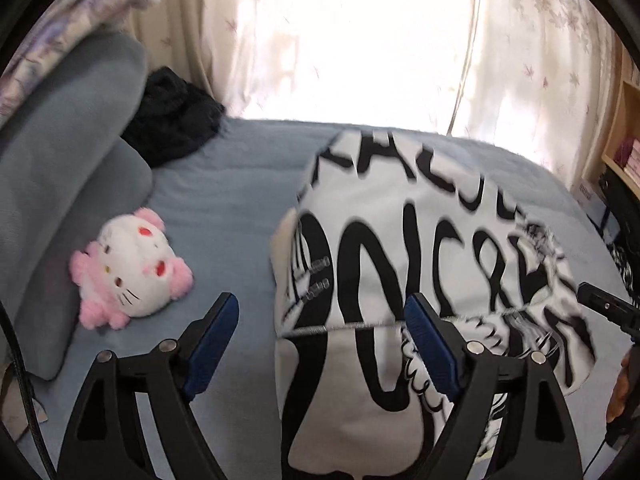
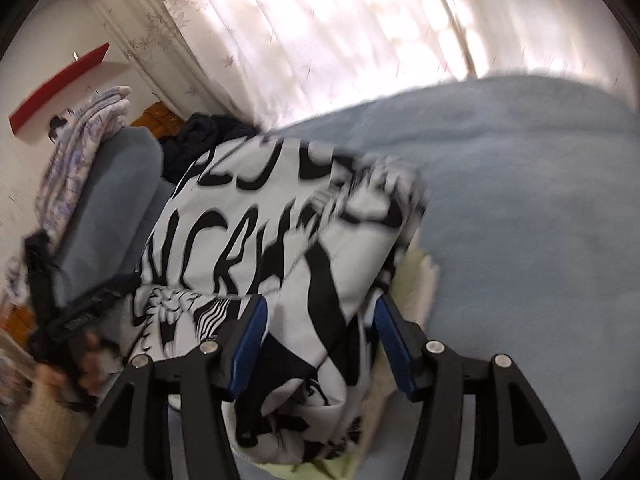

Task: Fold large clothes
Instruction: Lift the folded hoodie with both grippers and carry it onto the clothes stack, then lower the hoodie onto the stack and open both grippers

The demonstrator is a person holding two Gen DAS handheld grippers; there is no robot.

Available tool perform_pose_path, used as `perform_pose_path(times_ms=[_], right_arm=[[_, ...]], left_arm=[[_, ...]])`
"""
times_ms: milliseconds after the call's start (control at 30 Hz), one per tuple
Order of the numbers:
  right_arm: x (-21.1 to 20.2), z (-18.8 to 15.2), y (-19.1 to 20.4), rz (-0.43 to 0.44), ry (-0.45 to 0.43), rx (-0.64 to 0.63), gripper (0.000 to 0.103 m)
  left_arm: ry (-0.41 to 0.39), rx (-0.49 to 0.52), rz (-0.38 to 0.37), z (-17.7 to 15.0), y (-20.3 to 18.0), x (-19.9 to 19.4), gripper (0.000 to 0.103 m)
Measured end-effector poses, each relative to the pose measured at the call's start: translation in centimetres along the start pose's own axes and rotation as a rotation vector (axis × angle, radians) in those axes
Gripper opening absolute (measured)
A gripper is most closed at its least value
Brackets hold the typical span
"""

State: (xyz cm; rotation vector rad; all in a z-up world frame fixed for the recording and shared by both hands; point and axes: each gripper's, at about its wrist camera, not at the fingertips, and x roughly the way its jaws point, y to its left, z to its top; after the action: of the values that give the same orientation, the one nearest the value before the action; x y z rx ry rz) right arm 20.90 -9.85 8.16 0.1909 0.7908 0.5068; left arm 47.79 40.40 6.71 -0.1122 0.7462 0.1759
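In the left wrist view, a white garment printed with large black lettering (image 1: 420, 248) is seen lying on the pale blue bedspread (image 1: 224, 184), already doubled over into a rough, rounded packet with a stitched hem running across its near part; the fold is judged to be partly done, with squaring and at least one further fold left. The left gripper (image 1: 320, 344) is held low over the near edge of the garment with its blue-padded fingers (image 1: 212, 340) spread wide, and nothing is pinched between them; one finger stands over bare bedspread, the other over the cloth. A pink and white plush cat toy (image 1: 130, 270) is seen beside a grey-blue pillow (image 1: 68, 152), well apart from the garment, and a dark bundled cloth (image 1: 172, 120) lies near the sheer patterned curtain (image 1: 352, 40). At the right edge the tip of the other tool is visible over the cloth. In the right wrist view, which is blurred, the same garment (image 2: 288, 216) is seen bunched and raised between the fingers of the right gripper (image 2: 318, 340), over a pale yellow cloth (image 2: 416, 276) that lies beneath it on the bedspread. The fingers are set apart with cloth lying between them, but gaps show at both pads, so it cannot be told whether the cloth is clamped. The gripper is angled across the bed towards the pillow.
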Motion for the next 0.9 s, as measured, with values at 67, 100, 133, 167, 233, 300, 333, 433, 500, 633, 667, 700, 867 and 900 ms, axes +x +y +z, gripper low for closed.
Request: perform_pose_path(times_ms=[67,100,133,167,233,300,333,433,500,633,667,700,867,900], right_arm=[[-1.1,0.7,0.8,-0.027,-0.058,-0.024,0.056],[-1.4,1.0,1.3,-0.037,-0.079,-0.034,0.056],[-1.4,1.3,1.8,-0.050,-0.092,-0.042,0.056],[-1.2,1.6,2.4,-0.061,-0.103,-0.048,0.056],[-0.1,1.8,3.5,-0.064,-0.121,-0.050,0.056],[1.1,1.7,4.1,-0.061,-0.124,-0.048,0.056],[1.8,1.5,4.4,-0.062,-0.120,-0.049,0.056],[4.8,0.7,4.7,-0.096,-0.089,-0.058,0.056],[6.1,0.3,4.8,-0.130,-0.076,-0.068,0.057],[8.1,-0.4,4.5,-0.163,-0.023,-0.095,0.057],[8.2,-0.6,4.5,-0.164,-0.021,-0.100,0.057],[8.4,-0.7,4.4,-0.163,-0.022,-0.103,0.057],[8.7,-1.4,4.6,-0.164,-0.037,-0.105,0.057],[8.8,-1.6,4.7,-0.165,-0.040,-0.111,0.057]], left_arm=[[-0.037,-0.005,0.032,0.6,-0.4,-1.2,0.077],[-0.051,-0.009,0.040,0.9,-0.6,-1.6,0.073],[-0.063,-0.014,0.055,1.1,-0.9,-1.8,0.069],[-0.071,-0.019,0.073,1.3,-1.3,-1.8,0.065],[-0.071,-0.011,0.124,1.6,-2.2,-1.2,0.052],[-0.057,0.014,0.217,1.4,-3.2,0.4,0.050],[-0.050,0.021,0.255,1.2,-3.5,1.1,0.050],[-0.073,0.031,0.377,0.3,-3.9,3.2,0.051],[-0.080,0.057,0.421,0.0,-4.0,4.2,0.053],[-0.073,0.122,0.463,-0.8,-4.0,5.7,0.062],[-0.074,0.127,0.471,-1.0,-3.9,5.8,0.064],[-0.074,0.123,0.476,-1.1,-3.7,5.9,0.067],[-0.068,0.071,0.455,-2.0,-2.0,6.5,0.076],[-0.069,0.067,0.456,-2.1,-1.7,6.6,0.078]])
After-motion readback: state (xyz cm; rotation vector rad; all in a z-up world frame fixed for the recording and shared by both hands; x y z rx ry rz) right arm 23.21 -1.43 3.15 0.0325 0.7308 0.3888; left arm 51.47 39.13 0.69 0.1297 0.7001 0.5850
